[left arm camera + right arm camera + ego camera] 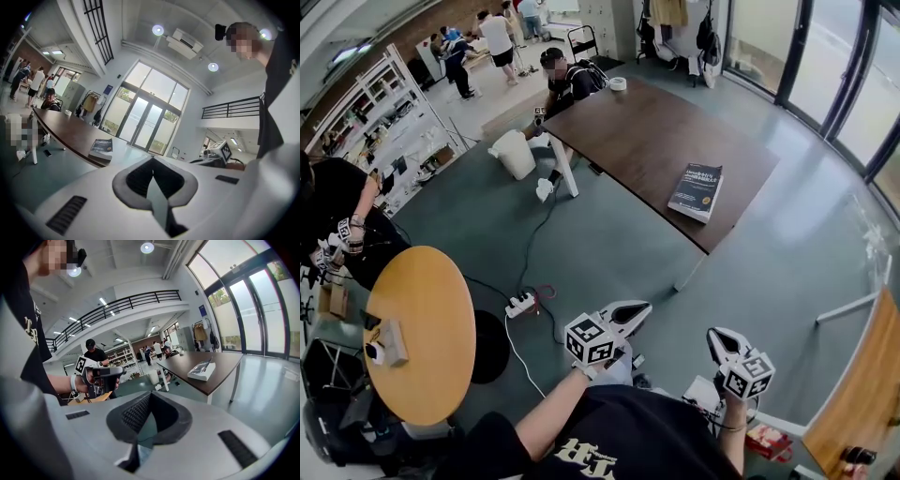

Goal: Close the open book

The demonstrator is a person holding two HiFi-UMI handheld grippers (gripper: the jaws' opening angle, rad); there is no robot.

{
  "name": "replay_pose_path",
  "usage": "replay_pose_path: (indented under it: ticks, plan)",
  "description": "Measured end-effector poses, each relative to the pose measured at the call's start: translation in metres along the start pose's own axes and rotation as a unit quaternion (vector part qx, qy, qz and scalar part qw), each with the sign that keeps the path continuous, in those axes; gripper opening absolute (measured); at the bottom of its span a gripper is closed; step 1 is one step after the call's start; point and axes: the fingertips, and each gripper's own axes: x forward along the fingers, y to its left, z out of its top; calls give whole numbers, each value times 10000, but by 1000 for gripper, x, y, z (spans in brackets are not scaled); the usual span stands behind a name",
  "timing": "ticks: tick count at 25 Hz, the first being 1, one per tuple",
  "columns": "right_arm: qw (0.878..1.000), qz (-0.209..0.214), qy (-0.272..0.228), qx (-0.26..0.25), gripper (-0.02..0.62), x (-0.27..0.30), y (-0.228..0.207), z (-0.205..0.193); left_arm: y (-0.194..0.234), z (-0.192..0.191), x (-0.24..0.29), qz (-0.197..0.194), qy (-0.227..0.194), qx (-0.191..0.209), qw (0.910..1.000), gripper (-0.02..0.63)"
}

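Presently both hand-held grippers are held close to the person's body, above the grey floor and well apart from the long dark brown wooden table [647,131]. The white left gripper [636,309] and the white right gripper [719,337] are both pointed toward that table. On each of them the jaws are pressed together and nothing is caught between them. The dark-covered book [696,192] is seen lying closed and flat near the table's corner. White writing is printed on its cover, but it is too small to be read. A white plastic bucket [514,155] is placed on the floor beside the table; its content cannot be made out.
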Motion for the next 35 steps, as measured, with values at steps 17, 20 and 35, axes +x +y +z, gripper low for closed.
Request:
replay_pose_path:
  ticks: [17, 20, 35]
  plan:
    - [9998, -67, -22, -197, -14, -19, 49, -26, -33, -23, -41, -29, -3, 11, 10000, 8]
    - [9996, -51, -30, -270, -14, -20, 53, -23, -35, -22, -43, -37, -32, 67, 10000, 8]
    - [9970, -396, -279, -596, -14, -52, 49, 3, -53, -25, -53, -74, -84, 240, 9996, 8]
